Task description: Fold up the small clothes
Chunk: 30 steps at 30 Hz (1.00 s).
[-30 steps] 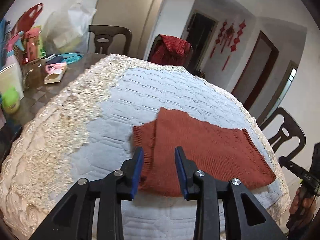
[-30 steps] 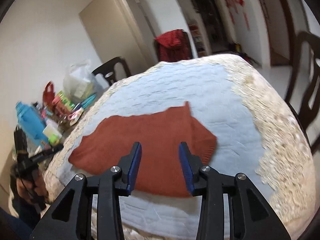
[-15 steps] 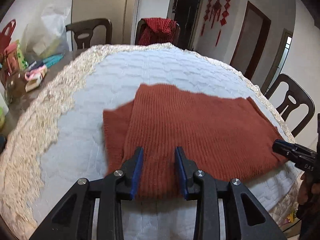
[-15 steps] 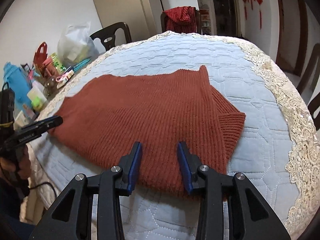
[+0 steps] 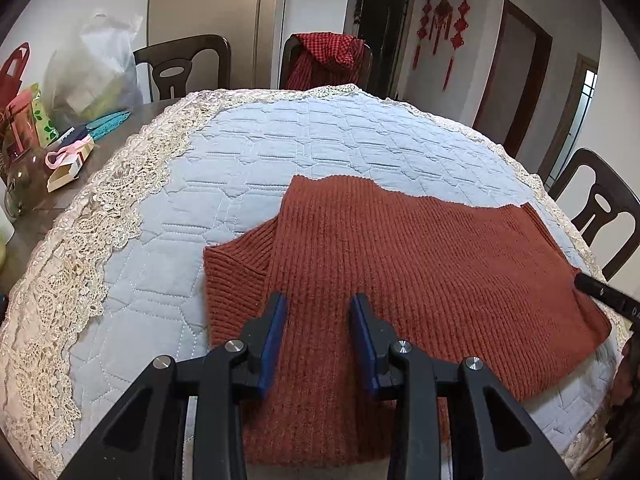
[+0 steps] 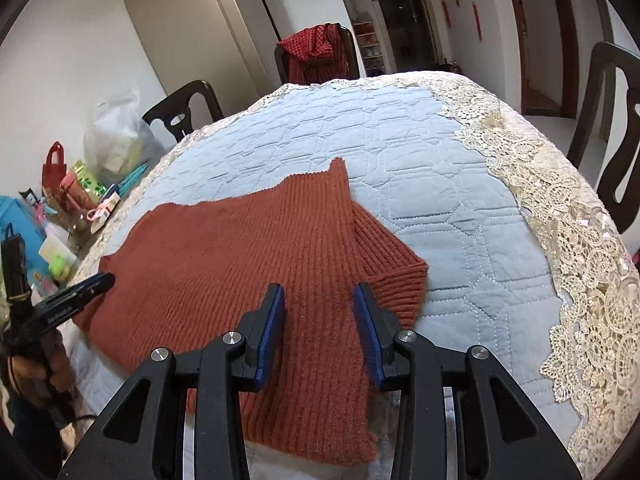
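A round table (image 5: 132, 216) under a pale blue quilted cover with a lace border fills both wrist views, and on its near half lies the task's garment, a rust-red ribbed knit sweater (image 5: 400, 264), spread flat with one short ribbed sleeve (image 5: 236, 276) sticking out on the left side and the other sleeve (image 6: 388, 264) jutting out on the right. Dark wooden chairs ring the table, one draped with a red checked cloth (image 5: 324, 56), while a white plastic bag (image 5: 96, 68) and small clutter sit on the bare wood at the far left edge, well apart from the sweater. The left gripper (image 5: 318, 336) hovers low over the sweater's near left portion, just beside the sleeve seam, its blue-padded jaws apart and holding nothing; the right gripper (image 6: 320, 328) hangs likewise over the near right portion, jaws apart and empty, and its tip also shows at the right edge of the left wrist view. Judging from the flat, unfolded lie of the knit, the work appears to stand at the very first step, the approach before any fold is made. The next move likely calls for each gripper to drop onto the near edge or a sleeve, pinch through the thick knit without bunching the quilted cover beneath, and carry the fabric evenly across the body.
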### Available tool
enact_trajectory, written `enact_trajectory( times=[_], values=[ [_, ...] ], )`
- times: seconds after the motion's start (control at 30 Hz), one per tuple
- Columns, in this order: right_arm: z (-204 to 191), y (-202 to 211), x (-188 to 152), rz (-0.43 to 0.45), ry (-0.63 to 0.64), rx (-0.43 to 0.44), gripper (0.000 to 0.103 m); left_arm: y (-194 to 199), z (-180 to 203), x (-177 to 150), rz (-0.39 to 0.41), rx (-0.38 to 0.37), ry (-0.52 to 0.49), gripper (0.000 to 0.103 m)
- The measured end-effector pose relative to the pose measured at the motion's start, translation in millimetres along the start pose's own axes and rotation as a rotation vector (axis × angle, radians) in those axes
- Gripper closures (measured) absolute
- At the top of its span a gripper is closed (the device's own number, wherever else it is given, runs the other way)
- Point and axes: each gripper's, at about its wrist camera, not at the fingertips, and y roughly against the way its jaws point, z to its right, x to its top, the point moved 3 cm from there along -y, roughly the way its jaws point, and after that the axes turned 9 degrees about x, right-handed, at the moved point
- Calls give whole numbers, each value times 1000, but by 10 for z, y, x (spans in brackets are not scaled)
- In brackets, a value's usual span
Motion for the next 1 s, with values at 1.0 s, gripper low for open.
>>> enact_trajectory(
  times=[1.0],
  values=[
    [-1012, -358, -57, -88, 274, 93, 79, 16, -10, 43, 9, 3, 1, 64]
  ],
)
